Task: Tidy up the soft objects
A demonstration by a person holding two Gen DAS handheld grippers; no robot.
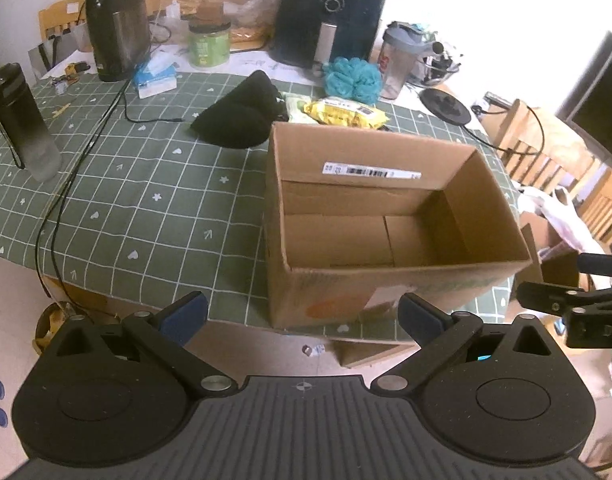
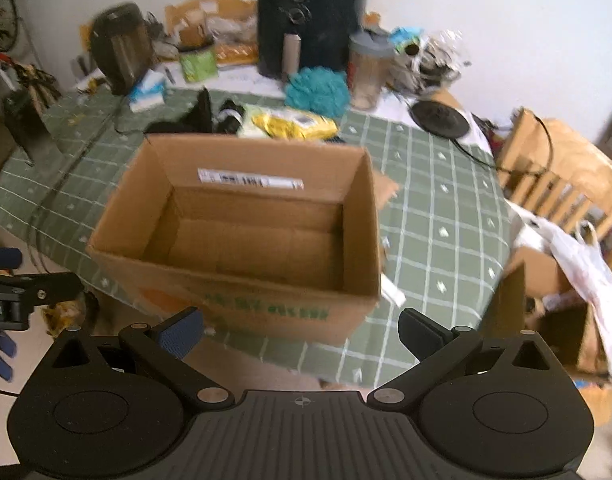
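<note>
Both cameras hang off the near edge of the surface (image 1: pixel 117 184), looking forward and down across it towards the wall. The left wrist view stands near the cardboard box (image 1: pixel 370 216), which sits at about 1 o'clock from it; the right wrist view, somewhat blurred, seems equally near, with the box (image 2: pixel 245 220) at 11 o'clock. Both share the box, the teal sponge (image 1: pixel 353 79) (image 2: pixel 317 89) and the black appliance (image 1: pixel 330 12) (image 2: pixel 310 24) at 12 o'clock.

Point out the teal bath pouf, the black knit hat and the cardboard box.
teal bath pouf (image 1: pixel 353 79), left wrist view, middle of its ruffled mesh.
black knit hat (image 1: pixel 238 114), left wrist view, centre of the fabric.
cardboard box (image 1: pixel 390 286), left wrist view, near outer wall.
</note>
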